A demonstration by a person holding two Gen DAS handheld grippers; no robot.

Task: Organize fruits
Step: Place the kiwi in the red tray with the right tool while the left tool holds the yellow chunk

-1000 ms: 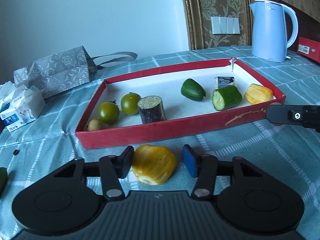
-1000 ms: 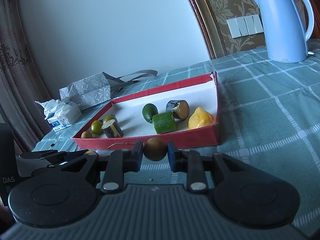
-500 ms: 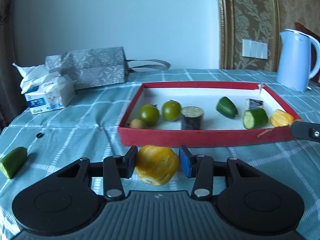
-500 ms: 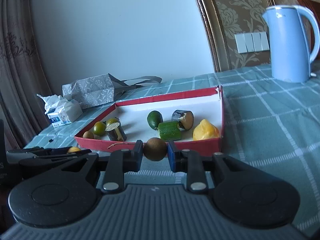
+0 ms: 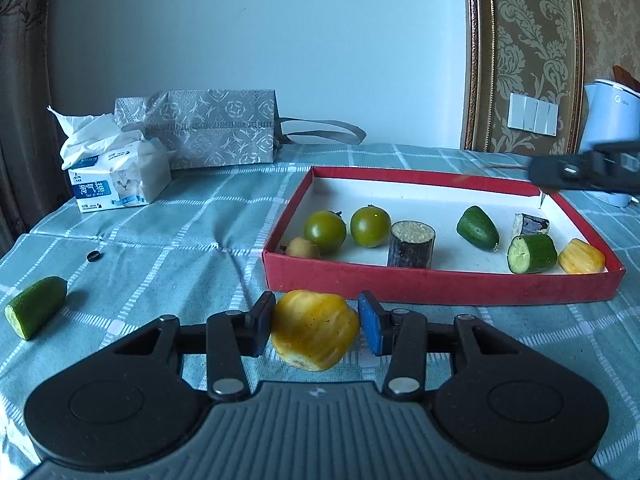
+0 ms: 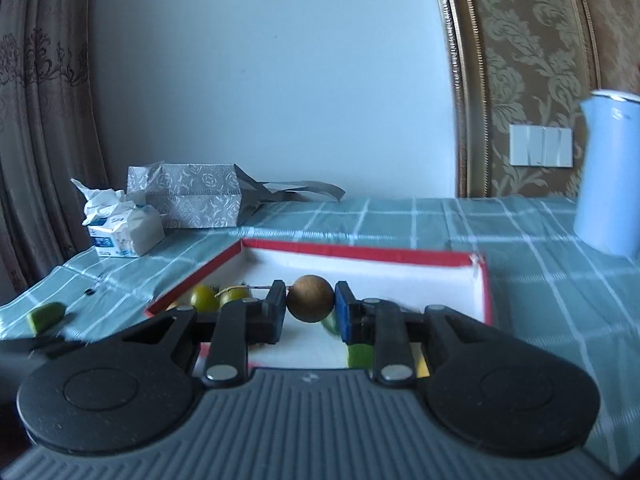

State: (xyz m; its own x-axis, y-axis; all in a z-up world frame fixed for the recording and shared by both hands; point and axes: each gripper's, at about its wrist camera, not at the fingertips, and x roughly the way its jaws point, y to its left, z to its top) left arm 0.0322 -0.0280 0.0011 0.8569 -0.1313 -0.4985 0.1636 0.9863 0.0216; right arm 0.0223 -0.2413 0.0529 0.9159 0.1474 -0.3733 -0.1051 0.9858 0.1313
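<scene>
My left gripper point(image 5: 315, 327) is shut on a yellow bumpy fruit point(image 5: 314, 330), held just in front of the red tray point(image 5: 440, 286). The tray holds two green tomatoes point(image 5: 325, 230), a small tan fruit point(image 5: 301, 247), a dark cane piece point(image 5: 411, 244), cucumber pieces point(image 5: 478, 227) and another yellow fruit point(image 5: 581, 257). My right gripper point(image 6: 311, 307) is shut on a round brown fruit point(image 6: 310, 298) and holds it above the red tray point(image 6: 360, 252). The right gripper also shows at the far right of the left wrist view point(image 5: 580, 170).
A cucumber piece point(image 5: 35, 312) lies on the checked cloth at the left. A tissue pack point(image 5: 116, 178) and a grey gift bag point(image 5: 208, 128) stand at the back left. A blue kettle point(image 6: 612, 176) stands at the right.
My right gripper has lifted and moved forward over the tray with the brown fruit. My left gripper has drawn back and swung left with the yellow fruit.
</scene>
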